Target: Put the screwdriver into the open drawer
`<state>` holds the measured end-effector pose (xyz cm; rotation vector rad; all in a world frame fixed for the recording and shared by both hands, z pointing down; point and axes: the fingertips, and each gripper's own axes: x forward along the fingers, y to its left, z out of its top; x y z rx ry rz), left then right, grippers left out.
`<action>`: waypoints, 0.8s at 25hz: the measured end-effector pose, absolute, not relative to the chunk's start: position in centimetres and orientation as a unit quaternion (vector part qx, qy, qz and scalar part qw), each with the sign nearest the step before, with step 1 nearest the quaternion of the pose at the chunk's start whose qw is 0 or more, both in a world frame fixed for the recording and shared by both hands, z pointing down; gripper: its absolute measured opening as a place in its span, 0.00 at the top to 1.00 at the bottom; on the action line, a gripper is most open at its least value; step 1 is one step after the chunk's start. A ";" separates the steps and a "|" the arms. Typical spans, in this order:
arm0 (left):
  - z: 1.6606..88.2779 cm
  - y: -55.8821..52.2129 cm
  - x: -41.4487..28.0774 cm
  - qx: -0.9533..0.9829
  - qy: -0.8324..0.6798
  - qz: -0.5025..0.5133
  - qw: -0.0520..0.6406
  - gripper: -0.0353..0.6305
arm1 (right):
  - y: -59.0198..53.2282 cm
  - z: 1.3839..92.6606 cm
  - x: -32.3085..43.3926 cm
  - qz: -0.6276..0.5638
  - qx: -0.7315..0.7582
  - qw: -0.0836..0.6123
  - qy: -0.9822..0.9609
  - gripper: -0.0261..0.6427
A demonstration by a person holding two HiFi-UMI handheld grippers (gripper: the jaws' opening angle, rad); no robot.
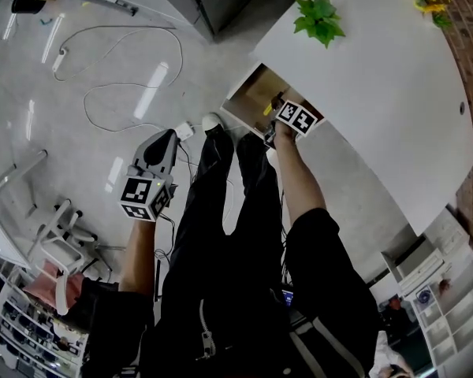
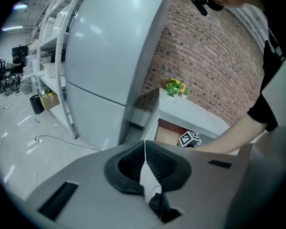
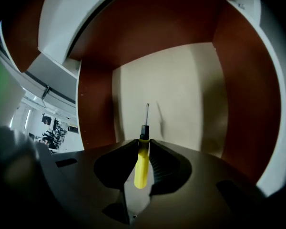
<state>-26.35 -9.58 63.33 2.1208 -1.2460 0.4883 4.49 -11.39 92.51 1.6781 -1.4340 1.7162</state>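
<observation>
A white counter [image 1: 378, 77] bearing a green plant [image 1: 318, 18] lies over the open drawer [image 1: 252, 93]. A cable [image 1: 134, 61] trails over the floor [image 1: 79, 156], well apart from the drawer. The right gripper [image 3: 143, 140] is clamped on the yellow handle of the screwdriver [image 3: 141, 163], between the drawer's brown walls. The screwdriver's long axis runs along the jaws, its tip pointing down at the drawer's pale bottom. The left gripper [image 2: 144, 149], away from the drawer, has its jaws pressed together.

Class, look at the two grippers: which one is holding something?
The right gripper: its jaws clamp the yellow-handled screwdriver, tip pointing into the open drawer. The left gripper has its jaws together with nothing between them.
</observation>
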 end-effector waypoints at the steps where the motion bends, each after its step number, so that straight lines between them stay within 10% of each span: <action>1: 63.6 -9.6 -26.3 0.802 -0.473 0.185 0.314 0.91 | -11.4 93.1 4.6 0.609 0.590 0.174 -0.501 0.84; 20: 65.6 -9.1 -24.6 0.786 -0.482 0.191 0.337 0.91 | -11.3 96.9 4.7 0.597 0.560 0.271 -0.507 0.84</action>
